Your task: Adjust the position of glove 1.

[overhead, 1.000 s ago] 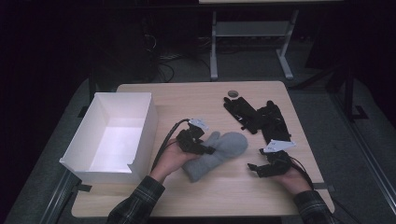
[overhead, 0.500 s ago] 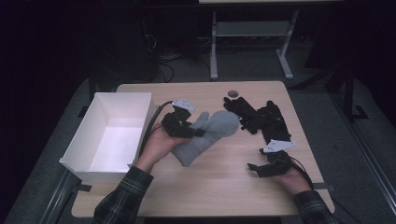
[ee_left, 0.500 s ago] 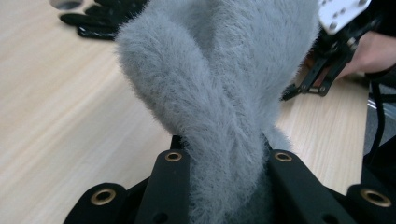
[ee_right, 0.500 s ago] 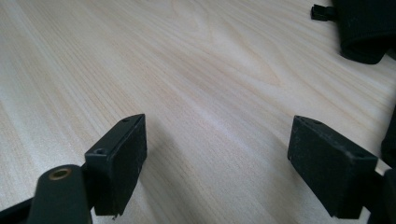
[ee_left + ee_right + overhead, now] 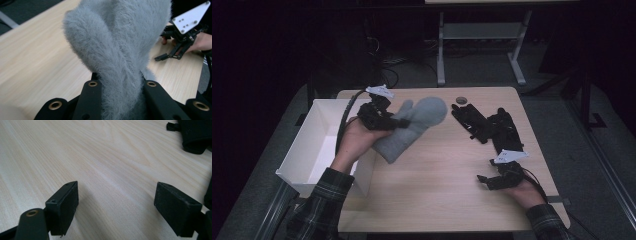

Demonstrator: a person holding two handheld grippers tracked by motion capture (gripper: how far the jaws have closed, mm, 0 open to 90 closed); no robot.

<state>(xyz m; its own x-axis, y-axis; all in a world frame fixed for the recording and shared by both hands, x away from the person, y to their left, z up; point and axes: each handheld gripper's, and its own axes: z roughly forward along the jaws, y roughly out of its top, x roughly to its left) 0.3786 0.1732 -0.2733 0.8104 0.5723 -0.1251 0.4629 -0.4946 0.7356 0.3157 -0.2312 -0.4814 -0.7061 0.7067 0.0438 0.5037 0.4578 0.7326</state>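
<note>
Mitten [image 5: 412, 127] diagonal (fingertip end far-right)

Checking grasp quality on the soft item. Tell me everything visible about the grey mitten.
The grey mitten is fuzzy, knit-looking fabric with a rounded top and a separate thumb lobe. It is lifted off the table, tilted with its rounded end up and to the right, near the white box. The left gripper is clamped on it; in the left gripper view the fabric bunches between the jaws.
</note>
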